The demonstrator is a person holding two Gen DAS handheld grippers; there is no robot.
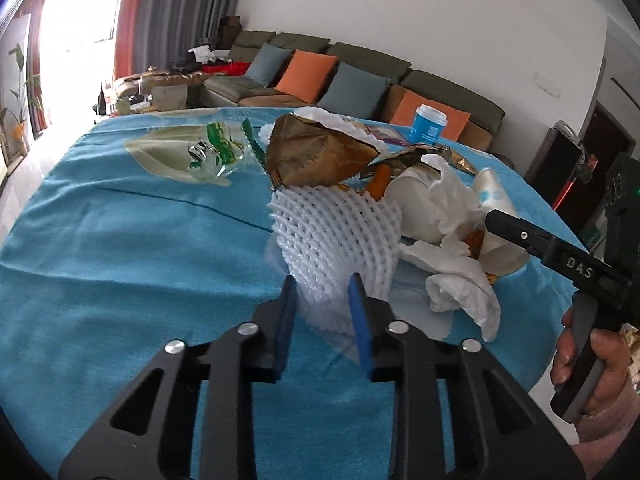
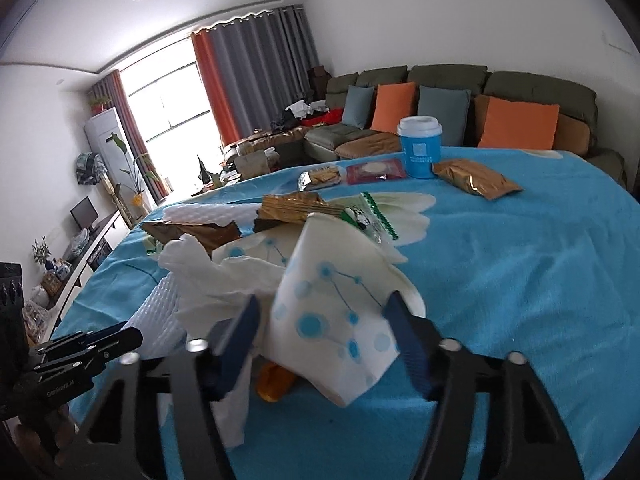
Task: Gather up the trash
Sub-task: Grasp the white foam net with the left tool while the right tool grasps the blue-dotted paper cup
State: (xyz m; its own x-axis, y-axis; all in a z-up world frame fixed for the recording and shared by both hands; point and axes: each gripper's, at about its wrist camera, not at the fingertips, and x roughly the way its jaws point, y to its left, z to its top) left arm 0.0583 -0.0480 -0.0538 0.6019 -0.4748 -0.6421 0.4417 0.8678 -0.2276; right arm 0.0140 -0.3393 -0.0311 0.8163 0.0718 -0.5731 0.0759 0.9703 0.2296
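A heap of trash lies on the blue tablecloth (image 1: 120, 248). My left gripper (image 1: 322, 292) is shut on the near end of a white foam net (image 1: 332, 228), which is pinched between its blue pads. In the right wrist view that gripper (image 2: 132, 334) shows at the left edge. My right gripper (image 2: 324, 312) holds a crumpled white paper cup (image 2: 332, 276) with blue dots between its pads; one of its fingers (image 1: 520, 236) reaches into the heap from the right. White tissue (image 1: 460, 276) (image 2: 208, 276) lies against the cup. Brown wrappers (image 1: 316, 152) sit on top of the heap.
Farther back stand a blue lidded cup (image 2: 420, 148), a gold packet (image 2: 476, 180), a red packet (image 2: 374, 172) and a cracker packet (image 2: 322, 178). A clear wrapper with green print (image 1: 216, 152) lies to the left. Behind the table is a sofa (image 2: 520, 92). A hand (image 1: 600, 364) grips the right handle.
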